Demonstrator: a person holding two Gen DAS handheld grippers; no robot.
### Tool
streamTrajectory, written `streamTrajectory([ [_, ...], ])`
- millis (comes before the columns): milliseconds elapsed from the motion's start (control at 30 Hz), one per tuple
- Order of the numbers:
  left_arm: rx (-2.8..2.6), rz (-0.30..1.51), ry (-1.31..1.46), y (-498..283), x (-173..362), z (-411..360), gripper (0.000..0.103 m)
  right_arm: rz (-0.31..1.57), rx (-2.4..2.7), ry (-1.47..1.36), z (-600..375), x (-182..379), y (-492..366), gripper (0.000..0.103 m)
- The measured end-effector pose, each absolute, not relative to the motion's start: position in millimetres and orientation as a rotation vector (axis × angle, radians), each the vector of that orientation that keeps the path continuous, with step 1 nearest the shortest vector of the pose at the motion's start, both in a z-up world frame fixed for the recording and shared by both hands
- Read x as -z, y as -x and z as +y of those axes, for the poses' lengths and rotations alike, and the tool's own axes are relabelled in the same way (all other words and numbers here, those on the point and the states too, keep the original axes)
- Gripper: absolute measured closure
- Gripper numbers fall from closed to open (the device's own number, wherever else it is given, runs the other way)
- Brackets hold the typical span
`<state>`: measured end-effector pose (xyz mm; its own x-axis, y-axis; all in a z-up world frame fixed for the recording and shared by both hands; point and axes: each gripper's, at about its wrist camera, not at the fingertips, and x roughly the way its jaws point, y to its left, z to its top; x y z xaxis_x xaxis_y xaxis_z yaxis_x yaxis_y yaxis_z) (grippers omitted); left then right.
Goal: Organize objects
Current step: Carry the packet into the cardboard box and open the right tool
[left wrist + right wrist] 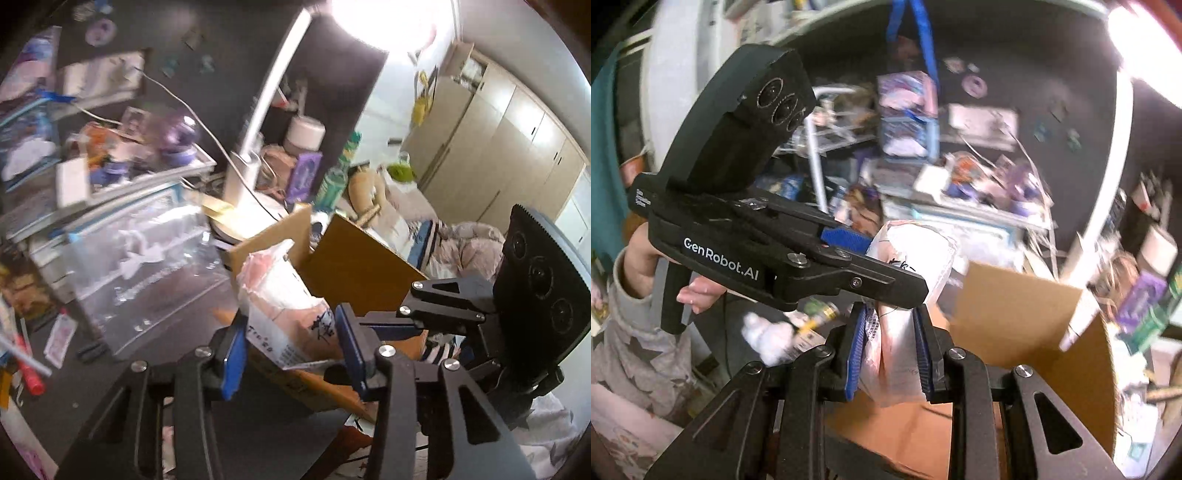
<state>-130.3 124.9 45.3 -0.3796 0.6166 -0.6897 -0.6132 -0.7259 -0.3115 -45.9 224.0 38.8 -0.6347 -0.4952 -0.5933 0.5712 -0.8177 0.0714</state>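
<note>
Bag handling over open cardboard box point(354, 266).

Right gripper point(892, 354) fingers are clamping a pink-and-white plastic bag point(908, 280), squeezing its lower part directly above the box interior. Left gripper point(291, 354) fingers are standing apart on either side of the same bag, which is sitting at the near edge of the box; whether the pads are touching it cannot be told. Box flaps are standing open. White desk lamp point(243, 173) is standing on the dark worktop point(177, 332) just behind the box. Clear plastic organiser point(147, 254) is sitting left of the box.
</note>
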Motion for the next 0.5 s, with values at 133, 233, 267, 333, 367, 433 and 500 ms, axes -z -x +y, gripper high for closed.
streamTrajectory([
  [133,-2.076,0.043,1.159,148.8,-30.3,159.5,0.06,0.107,2.399,-0.952,250.4,-27.2,60.2,0.082],
  [233,-2.052,0.067,1.211,157.8,-22.7,175.6,0.06,0.104,2.403,-1.016,260.9,-20.5,64.6,0.082],
  [267,-2.048,0.079,1.226,159.9,-20.7,180.2,0.06,0.106,2.403,-1.031,262.2,-18.7,65.6,0.082],
  [333,-2.049,0.101,1.242,162.4,-17.4,186.3,0.058,0.117,2.407,-1.064,265.3,-16.1,68.6,0.082],
  [367,-2.051,0.116,1.254,163.1,-15.9,189.5,0.053,0.124,2.413,-1.075,266.1,-14.9,70.2,0.081],
  [433,-2.067,0.151,1.265,163.7,-14.5,193.4,0.038,0.156,2.428,-1.092,266.2,-14.3,71.1,0.059],
  [500,-2.089,0.183,1.257,162.1,-13.9,194.0,0.026,0.208,2.474,-1.082,263.9,-16.0,70.9,0.042],
])
